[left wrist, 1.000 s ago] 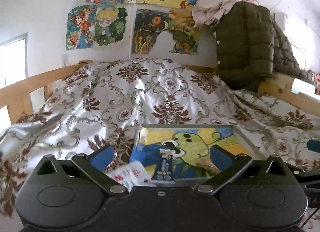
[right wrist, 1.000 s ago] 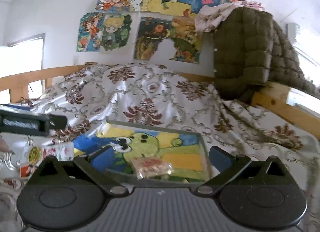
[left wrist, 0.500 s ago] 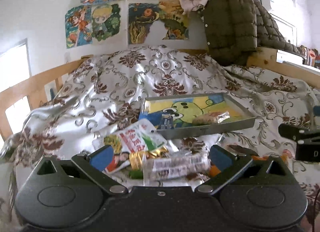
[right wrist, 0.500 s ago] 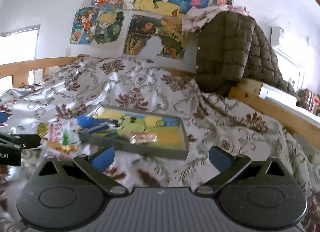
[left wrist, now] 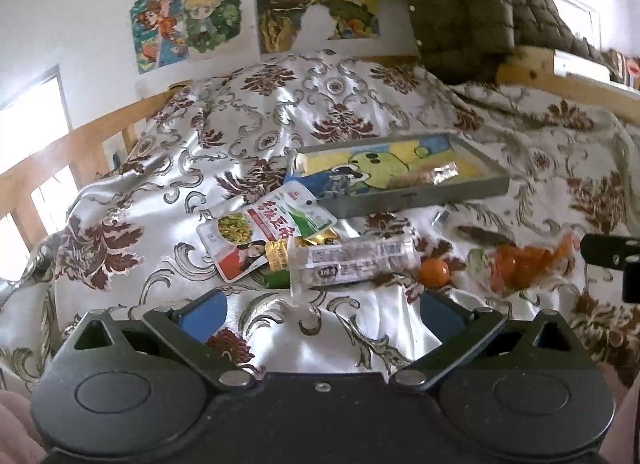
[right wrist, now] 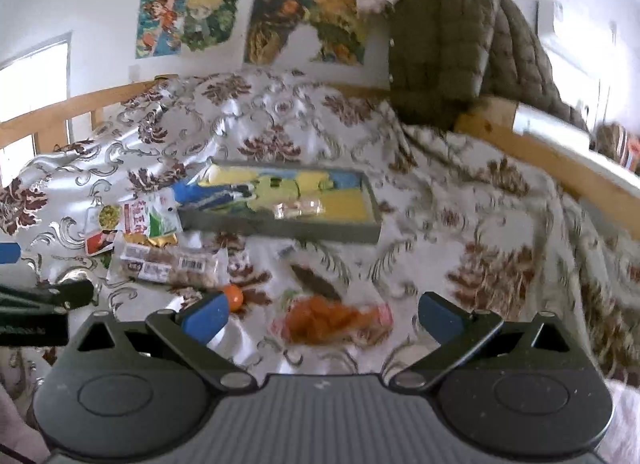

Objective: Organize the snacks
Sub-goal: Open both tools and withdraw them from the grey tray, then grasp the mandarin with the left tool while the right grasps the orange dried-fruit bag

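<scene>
Snacks strewn over a floral bedspread (left wrist: 352, 112), near side of a grey tray (left wrist: 416, 196) with a cartoon picture inside. One clear-wrapped snack (left wrist: 424, 175) already in the tray, plus a dark blue packet (right wrist: 218, 194) at its left end. Red-and-green pouch (left wrist: 268, 224) leaning against the tray's left front corner. Beneath it a gold packet (left wrist: 280, 254), then a long clear packet (left wrist: 352, 260) with a barcode label. Small orange ball (left wrist: 434, 272) just right of that. Orange-filled bag (right wrist: 328, 318) further right (blurred in both views). Left gripper (left wrist: 320, 310) spread wide, nothing between the blue pads, hovering before the long clear packet. Right gripper (right wrist: 320, 310) likewise wide apart and empty, the orange-filled bag lying between its fingers (right wrist: 206, 312). Posters (left wrist: 188, 22) and a green quilted jacket (left wrist: 468, 4) on the wall behind.
</scene>
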A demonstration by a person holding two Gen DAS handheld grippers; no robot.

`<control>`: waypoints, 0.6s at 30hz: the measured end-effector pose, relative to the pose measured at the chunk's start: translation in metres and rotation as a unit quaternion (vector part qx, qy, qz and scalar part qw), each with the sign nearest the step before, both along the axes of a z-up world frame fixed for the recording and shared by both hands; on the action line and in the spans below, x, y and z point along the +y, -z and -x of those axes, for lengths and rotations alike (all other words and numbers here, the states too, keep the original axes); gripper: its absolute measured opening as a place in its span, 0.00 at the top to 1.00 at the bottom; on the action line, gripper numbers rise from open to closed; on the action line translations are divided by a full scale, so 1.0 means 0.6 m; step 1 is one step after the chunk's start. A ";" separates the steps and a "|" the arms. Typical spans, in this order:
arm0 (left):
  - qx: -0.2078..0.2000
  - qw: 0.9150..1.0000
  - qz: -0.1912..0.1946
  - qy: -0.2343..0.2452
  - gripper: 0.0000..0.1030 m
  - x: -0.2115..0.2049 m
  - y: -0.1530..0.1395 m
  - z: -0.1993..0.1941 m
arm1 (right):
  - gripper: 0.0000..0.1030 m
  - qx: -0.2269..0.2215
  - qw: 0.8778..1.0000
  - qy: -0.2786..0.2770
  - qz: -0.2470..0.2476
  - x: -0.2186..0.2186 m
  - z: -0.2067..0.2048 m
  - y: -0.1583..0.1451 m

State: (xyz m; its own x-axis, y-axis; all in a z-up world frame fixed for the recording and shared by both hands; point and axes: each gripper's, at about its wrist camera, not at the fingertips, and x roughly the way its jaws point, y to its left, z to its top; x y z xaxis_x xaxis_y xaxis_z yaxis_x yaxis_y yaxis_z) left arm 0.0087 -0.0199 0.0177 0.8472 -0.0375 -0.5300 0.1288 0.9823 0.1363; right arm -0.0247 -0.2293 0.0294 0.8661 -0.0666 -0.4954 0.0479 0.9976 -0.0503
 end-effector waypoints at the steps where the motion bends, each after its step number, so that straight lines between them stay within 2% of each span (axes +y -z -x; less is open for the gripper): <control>1: 0.003 1.000 -0.004 0.000 0.01 -0.002 0.001 -0.001 | 0.00 0.006 1.000 0.002 -0.003 -0.002 0.000 0.002; 6: 0.029 1.000 -0.005 -0.012 0.01 -0.001 0.008 -0.011 | 0.00 0.028 1.000 0.003 -0.002 -0.001 -0.001 0.011; 12: 0.036 0.999 0.016 -0.028 0.01 0.008 0.006 -0.016 | 0.00 0.042 0.999 0.003 -0.001 0.002 -0.007 0.016; 18: 0.046 0.998 0.018 -0.032 0.01 0.006 0.009 -0.025 | 0.00 0.054 0.998 -0.003 -0.012 0.002 -0.017 0.021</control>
State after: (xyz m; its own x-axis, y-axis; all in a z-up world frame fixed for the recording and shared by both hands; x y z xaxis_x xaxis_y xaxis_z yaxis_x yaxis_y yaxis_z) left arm 0.0239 -0.0162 0.0120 0.7965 -0.0057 -0.6046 0.0759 0.9930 0.0905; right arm -0.0147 -0.2284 0.0166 0.8076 -0.0485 -0.5878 0.0382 0.9988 -0.0300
